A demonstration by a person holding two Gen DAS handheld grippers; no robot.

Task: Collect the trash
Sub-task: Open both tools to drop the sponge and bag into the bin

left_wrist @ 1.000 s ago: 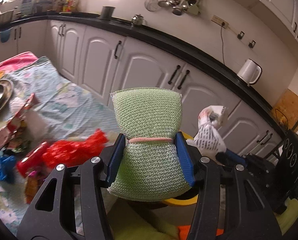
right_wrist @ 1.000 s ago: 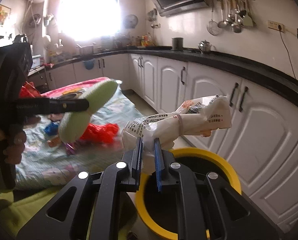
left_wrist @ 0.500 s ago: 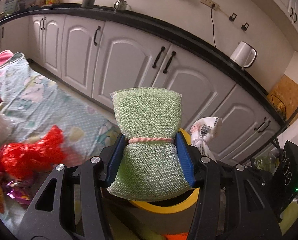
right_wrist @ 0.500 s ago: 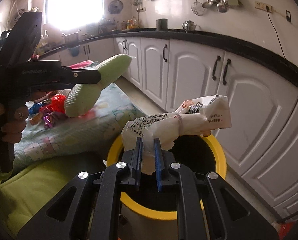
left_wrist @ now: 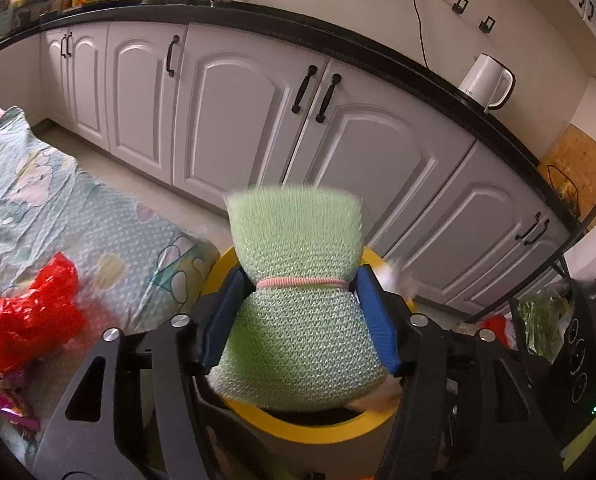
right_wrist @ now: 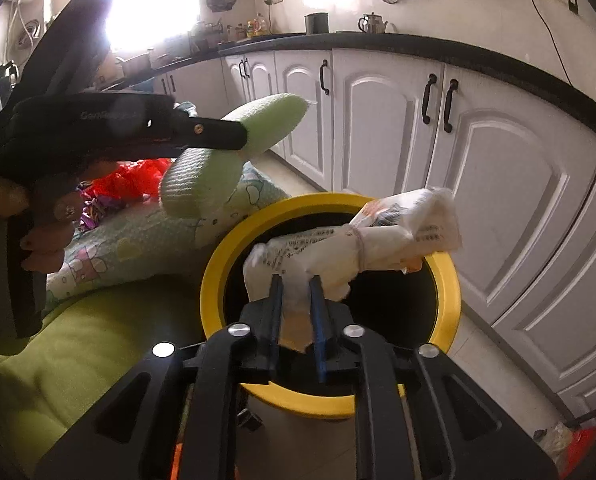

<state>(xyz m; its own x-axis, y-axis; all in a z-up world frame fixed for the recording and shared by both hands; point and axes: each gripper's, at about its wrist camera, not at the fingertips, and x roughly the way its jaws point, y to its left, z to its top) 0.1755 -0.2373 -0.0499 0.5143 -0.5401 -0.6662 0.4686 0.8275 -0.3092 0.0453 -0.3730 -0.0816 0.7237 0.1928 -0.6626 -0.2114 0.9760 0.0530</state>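
- Hovering over the yellow-rimmed bin (right_wrist: 450, 280) at lower centre of the right wrist view, the white printed wrapper (right_wrist: 362, 240) sits between the blue pads of the right gripper (right_wrist: 295, 312); its jaws are opening, with a narrow gap showing at the wrapper's tail.
- Green mesh sponge (left_wrist: 298, 304), tied with a pink band, sits between the pads of the left gripper (left_wrist: 300, 312); its jaws are opening, and contact cannot be confirmed.
- Bin mouth is unobstructed; white cabinet doors (left_wrist: 225, 120) stand behind it, and a patterned cloth (left_wrist: 57, 208) lies at left.
- Only the right wrist view shows the hand (right_wrist: 37, 216) holding the left gripper.
- Only the left wrist view shows the kettle (left_wrist: 486, 84).
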